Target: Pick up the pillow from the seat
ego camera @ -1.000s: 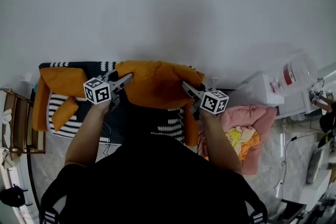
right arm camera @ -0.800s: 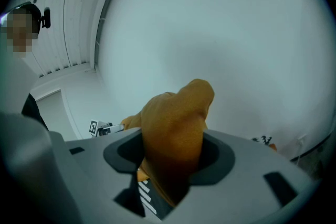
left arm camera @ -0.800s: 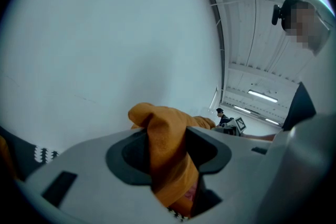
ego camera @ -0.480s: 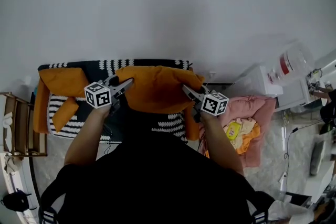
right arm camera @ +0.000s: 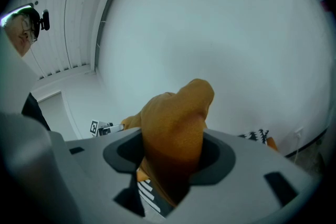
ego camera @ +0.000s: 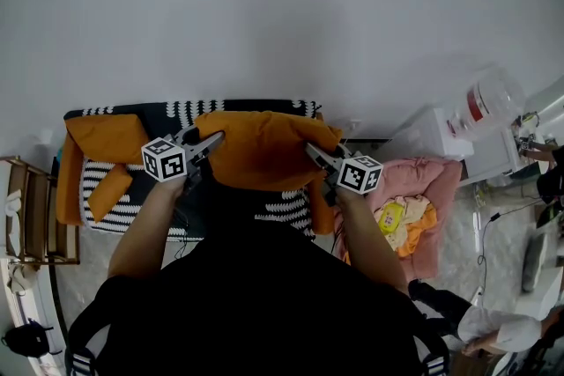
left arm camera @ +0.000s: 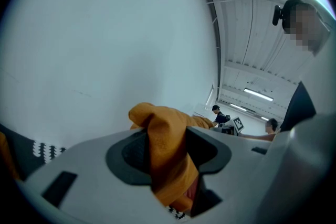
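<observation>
While the person stands over the seat (ego camera: 284, 210), with its black-and-white patterned cover, both tools are locked on! The left tongs (ego camera: 214, 139) have the orange pillow (ego camera: 264, 150) by its left end, and the left gripper view shows a fold of orange cloth bunched tight between the two dark pads. Over on the other side, the right tongs (ego camera: 311, 149) bite the pillow's right end, and a fat corner of orange fabric is squeezed between the jaws in the right gripper view and pokes up past them against the pale wall. So the pillow hangs stretched between the two tongs, in front of the person's chest, over the middle of the seat; whether its underside is clear of the cover I cannot tell.

A second orange cushion (ego camera: 101, 136) lies at the seat's left end. A pink bundle (ego camera: 436, 189) sits on the floor just right of the seat, and a wooden rack (ego camera: 35, 211) stands at the far left.
</observation>
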Demonstrator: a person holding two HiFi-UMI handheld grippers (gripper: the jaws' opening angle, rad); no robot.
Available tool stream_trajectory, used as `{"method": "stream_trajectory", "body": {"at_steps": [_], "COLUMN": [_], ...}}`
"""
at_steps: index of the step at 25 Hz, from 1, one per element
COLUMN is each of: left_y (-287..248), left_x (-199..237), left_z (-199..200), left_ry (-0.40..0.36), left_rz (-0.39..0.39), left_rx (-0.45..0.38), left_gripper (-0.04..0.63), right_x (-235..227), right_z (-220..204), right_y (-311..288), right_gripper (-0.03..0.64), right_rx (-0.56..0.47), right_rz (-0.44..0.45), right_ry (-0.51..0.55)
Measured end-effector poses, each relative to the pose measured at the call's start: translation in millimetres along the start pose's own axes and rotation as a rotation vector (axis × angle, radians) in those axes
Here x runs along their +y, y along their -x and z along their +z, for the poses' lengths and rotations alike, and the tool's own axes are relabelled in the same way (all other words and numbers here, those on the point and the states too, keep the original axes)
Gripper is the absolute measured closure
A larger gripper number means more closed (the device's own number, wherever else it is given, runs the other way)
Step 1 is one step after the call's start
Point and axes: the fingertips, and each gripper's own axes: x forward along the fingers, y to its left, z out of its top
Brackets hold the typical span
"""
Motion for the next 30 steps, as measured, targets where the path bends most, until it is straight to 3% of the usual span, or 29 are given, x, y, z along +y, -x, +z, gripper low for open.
{"method": "stream_trajectory", "body": {"at_steps": [30], "left_y": [-9], "left_x": [5], "left_z": [-7], "left_ry": [0.025], "left_rz": [0.012], "left_rx": [0.003], "left_gripper": [0.394], "right_x": [-15], "right_z": [-1], "right_y": [-5], "right_gripper": [0.377], "right_rx": [0.018], "right_rz": [-0.001], "right_ry": [-0.026]}}
